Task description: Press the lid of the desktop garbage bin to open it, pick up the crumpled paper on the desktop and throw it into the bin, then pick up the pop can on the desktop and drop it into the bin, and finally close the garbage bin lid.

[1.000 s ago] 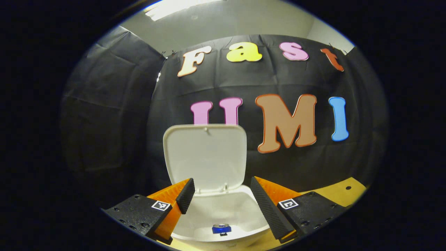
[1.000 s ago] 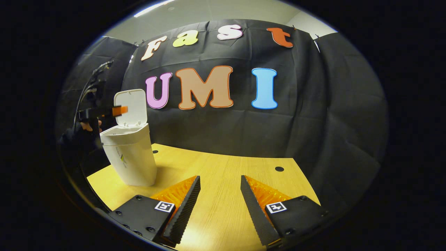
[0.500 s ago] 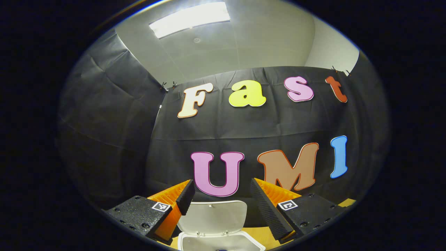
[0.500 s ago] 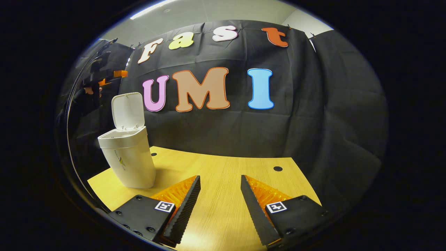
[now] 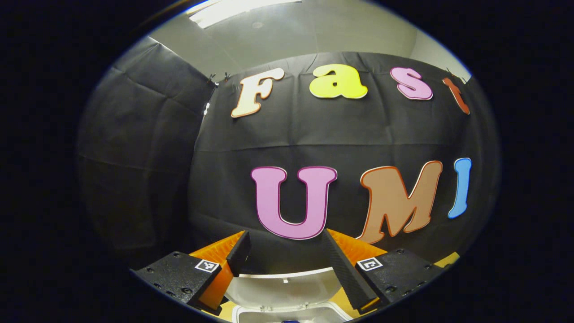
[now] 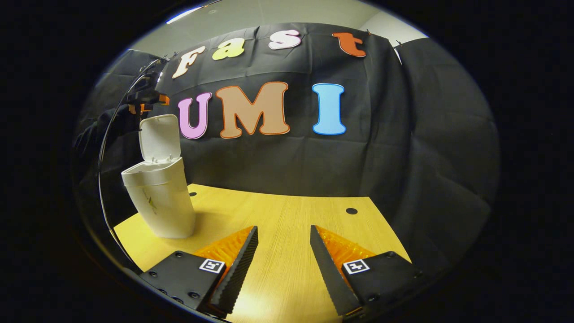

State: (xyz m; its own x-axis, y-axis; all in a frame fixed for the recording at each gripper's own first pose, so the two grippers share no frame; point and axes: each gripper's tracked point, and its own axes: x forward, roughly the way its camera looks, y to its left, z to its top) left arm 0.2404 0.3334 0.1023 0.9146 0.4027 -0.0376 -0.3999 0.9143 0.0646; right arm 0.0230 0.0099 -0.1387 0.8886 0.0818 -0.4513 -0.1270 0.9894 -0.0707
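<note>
Here the left gripper (image 5: 287,251) hangs above the white garbage bin (image 6: 158,197), its fingers spread wide with nothing between them. In the left gripper view the raised lid (image 5: 282,289) stands just below and between the fingers, with the bin's rear rim under it at the bottom edge. A small blue patch sits at that rim's lower edge, too cut off to identify. In the right gripper view the same gripper shows far off at upper left, above and a little to the left of the lid's top edge, apart from it, with a dark sleeve (image 6: 96,132) behind it and a thin cable (image 6: 104,148) curving down alongside.

The bin stands upright near the worktop's (image 6: 287,224) left rear corner, close to the left edge and well away from the right gripper (image 6: 282,260). Its lid is tipped up and back on the hinge, so the mouth is open. From this side I cannot tell what lies inside.

The right gripper rests low over the near middle of the worktop, fingers parted and holding nothing. The wood ahead of it lies bare to the black cloth wall (image 6: 403,134), with two small dark holes (image 6: 351,211) near the rear edge.
</note>
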